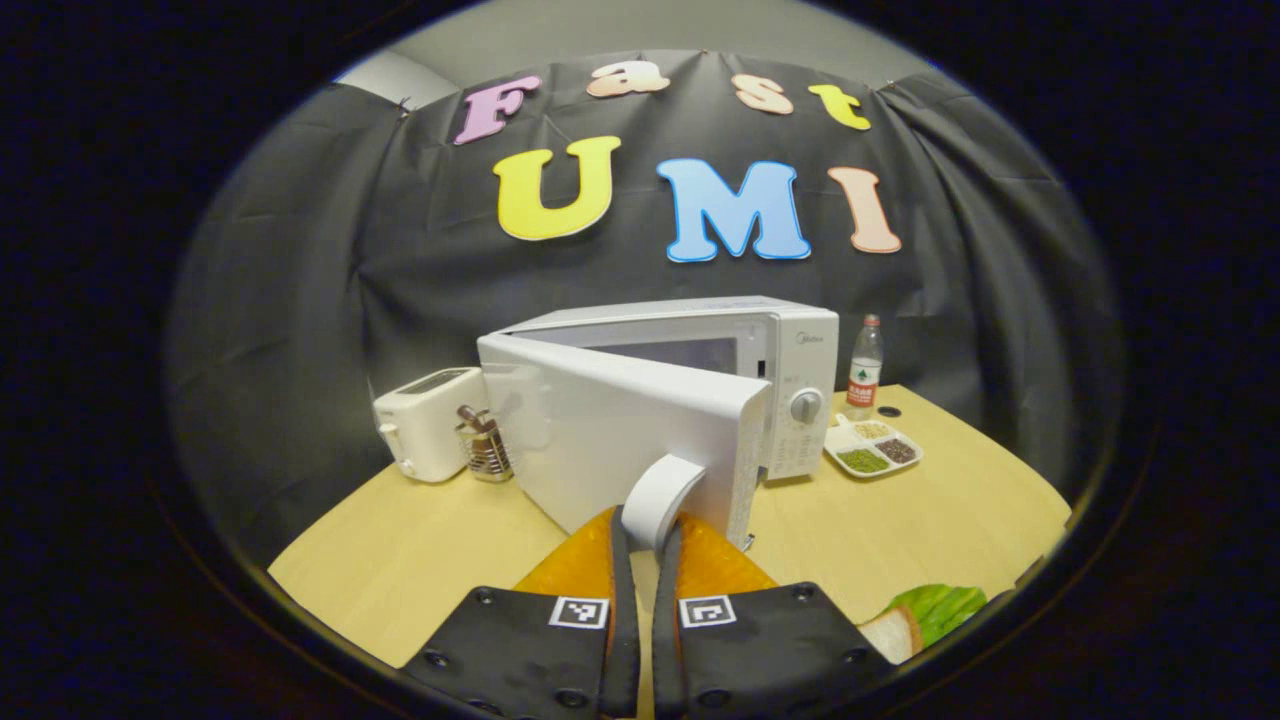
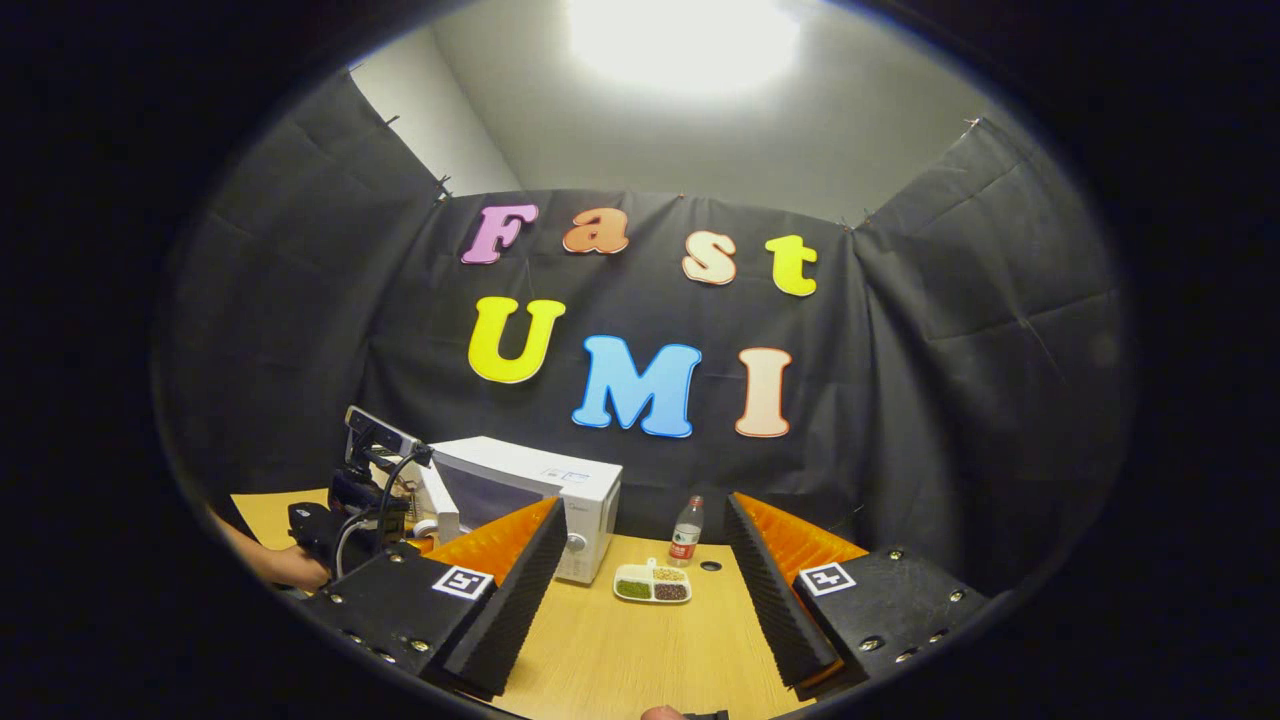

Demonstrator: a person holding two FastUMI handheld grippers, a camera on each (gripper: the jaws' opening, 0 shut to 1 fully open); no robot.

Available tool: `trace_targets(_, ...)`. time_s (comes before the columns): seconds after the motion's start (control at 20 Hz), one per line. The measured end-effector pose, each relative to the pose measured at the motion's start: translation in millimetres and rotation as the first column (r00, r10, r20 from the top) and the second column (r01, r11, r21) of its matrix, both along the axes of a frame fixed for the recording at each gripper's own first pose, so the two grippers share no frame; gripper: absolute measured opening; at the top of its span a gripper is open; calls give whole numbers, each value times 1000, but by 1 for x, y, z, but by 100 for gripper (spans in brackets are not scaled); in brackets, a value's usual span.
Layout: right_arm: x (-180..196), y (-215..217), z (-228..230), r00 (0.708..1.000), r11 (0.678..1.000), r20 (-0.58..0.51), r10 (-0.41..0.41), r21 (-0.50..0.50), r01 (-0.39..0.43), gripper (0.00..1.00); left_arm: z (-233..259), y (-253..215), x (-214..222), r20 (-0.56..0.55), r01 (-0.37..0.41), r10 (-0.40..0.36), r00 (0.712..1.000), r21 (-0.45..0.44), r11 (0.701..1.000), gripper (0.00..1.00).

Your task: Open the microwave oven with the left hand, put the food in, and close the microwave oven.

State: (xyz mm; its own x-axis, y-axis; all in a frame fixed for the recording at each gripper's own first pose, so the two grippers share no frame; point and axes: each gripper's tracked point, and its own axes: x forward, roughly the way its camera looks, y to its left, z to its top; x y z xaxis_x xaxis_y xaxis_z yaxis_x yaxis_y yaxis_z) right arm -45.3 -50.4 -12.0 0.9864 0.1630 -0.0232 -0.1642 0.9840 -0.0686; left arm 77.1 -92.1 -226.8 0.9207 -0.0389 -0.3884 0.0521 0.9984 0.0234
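Already the microwave door stands partly open on the counter, the left gripper jaws clamped on its stiff handle; the right gripper jaws are apart. Soft food probably needs gentle hold.

1. A light yellowish wooden table carries everything; in the right gripper view its bare top runs toward the camera.
2. A white box-shaped microwave oven stands toward the back of the table, its door swung partly open.
3. A white plastic toaster stands at the table's left end.
4. A metal wire holder with utensils stands between the toaster and the microwave oven.
5. A white divided tray of green and dark grains lies just right of the microwave oven.
6. A clear plastic bottle with a red label stands upright behind the tray, and a small dark cap lies near it.
7. A sandwich with green lettuce lies at the near right edge.
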Motion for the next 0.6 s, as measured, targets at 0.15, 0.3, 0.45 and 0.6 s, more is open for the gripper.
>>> trace_targets(0.15,3,23,-2,999,999,0,43,18,-43,95,0,25,-14,-2,-17,17,1000,3,1000,12)
trace_targets(0.3,7,49,2,998,997,2,70,26,-70,95,-1,53,-27,-13,-38,38,999,-8,999,11)
trace_targets(0.45,14,80,13,996,996,29,87,33,-88,96,-2,82,-39,-18,-40,40,999,-16,999,11)
trace_targets(0.6,17,113,13,994,994,23,106,29,-107,95,-3,111,-45,-17,-35,35,999,-25,999,11)
